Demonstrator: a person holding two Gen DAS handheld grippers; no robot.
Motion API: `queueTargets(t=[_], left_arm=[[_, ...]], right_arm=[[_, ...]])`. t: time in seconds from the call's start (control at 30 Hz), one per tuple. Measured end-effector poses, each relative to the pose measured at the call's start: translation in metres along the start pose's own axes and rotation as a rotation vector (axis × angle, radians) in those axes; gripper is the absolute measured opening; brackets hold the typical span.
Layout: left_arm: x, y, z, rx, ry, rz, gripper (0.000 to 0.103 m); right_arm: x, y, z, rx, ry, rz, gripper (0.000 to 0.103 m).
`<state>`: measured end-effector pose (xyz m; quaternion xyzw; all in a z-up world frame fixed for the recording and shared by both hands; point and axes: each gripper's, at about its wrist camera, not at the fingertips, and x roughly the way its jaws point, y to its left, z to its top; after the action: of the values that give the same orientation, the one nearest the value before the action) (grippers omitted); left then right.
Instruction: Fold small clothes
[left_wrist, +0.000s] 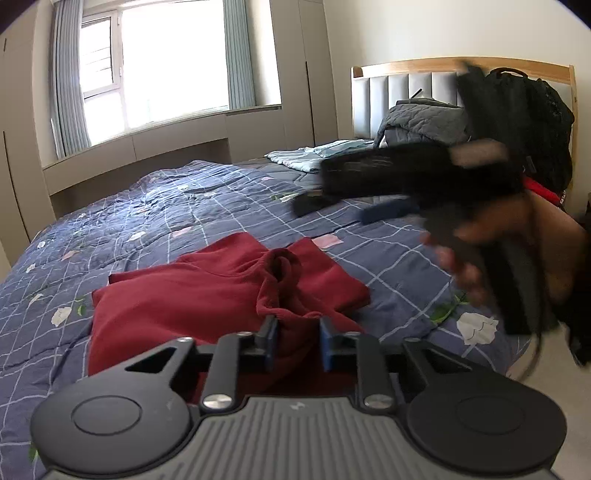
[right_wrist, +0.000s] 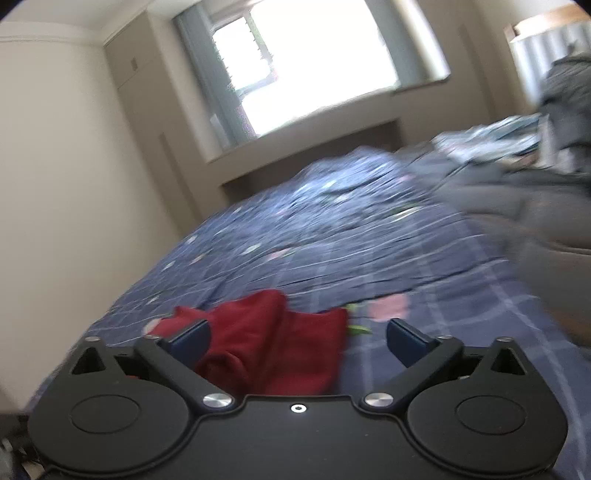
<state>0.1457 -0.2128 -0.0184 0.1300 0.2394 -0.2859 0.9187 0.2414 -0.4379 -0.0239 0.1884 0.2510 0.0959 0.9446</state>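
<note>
A dark red garment (left_wrist: 192, 295) lies partly folded on the blue checked quilt (left_wrist: 184, 206). My left gripper (left_wrist: 297, 336) sits at its near edge, shut on a bunched ridge of the red cloth that rises between the blue pads. In the left wrist view, a hand holds my right gripper (left_wrist: 347, 208), blurred, above the quilt to the right of the garment. In the right wrist view, the right gripper (right_wrist: 297, 332) stands wide open with the red garment (right_wrist: 280, 332) lying beyond its fingers, and nothing is pinched.
At the head of the bed are folded light blue clothes (left_wrist: 317, 155), a grey quilted jacket (left_wrist: 421, 122) and a black backpack (left_wrist: 524, 110) against the headboard (left_wrist: 406, 77). The bed's edge drops to pale floor (left_wrist: 543, 373) at the right. A window (left_wrist: 166, 62) fills the far wall.
</note>
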Motion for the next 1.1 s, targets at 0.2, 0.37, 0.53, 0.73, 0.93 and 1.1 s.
queueTargets(t=[0.2,0.37,0.53,0.73,0.93,1.1], left_arm=[[0.001,0.003,-0.003,-0.025,-0.006,-0.006,0.019],[0.001,0.008,-0.002,-0.047,-0.011,-0.018,0.018],[-0.003,0.011,-0.002,-0.052,-0.027,-0.019,0.015],[-0.012,0.005,0.007,-0.045,-0.058,-0.054,0.014],[0.003,-0.009,0.004,-0.027,-0.014,-0.093,0.014],[0.011,-0.012,-0.002,-0.031,0.014,-0.109,0.014]], right_arm=[[0.071,0.012,0.017,-0.081,0.143,0.003,0.058],[0.099,0.012,0.014,-0.033,0.215,0.023,0.039],[0.093,0.019,0.017,-0.061,0.177,0.031,0.008],[0.063,0.03,0.037,-0.141,0.096,0.015,0.006],[0.05,0.017,0.039,-0.171,0.099,-0.048,0.006],[0.059,-0.001,0.021,-0.137,0.133,-0.101,0.006]])
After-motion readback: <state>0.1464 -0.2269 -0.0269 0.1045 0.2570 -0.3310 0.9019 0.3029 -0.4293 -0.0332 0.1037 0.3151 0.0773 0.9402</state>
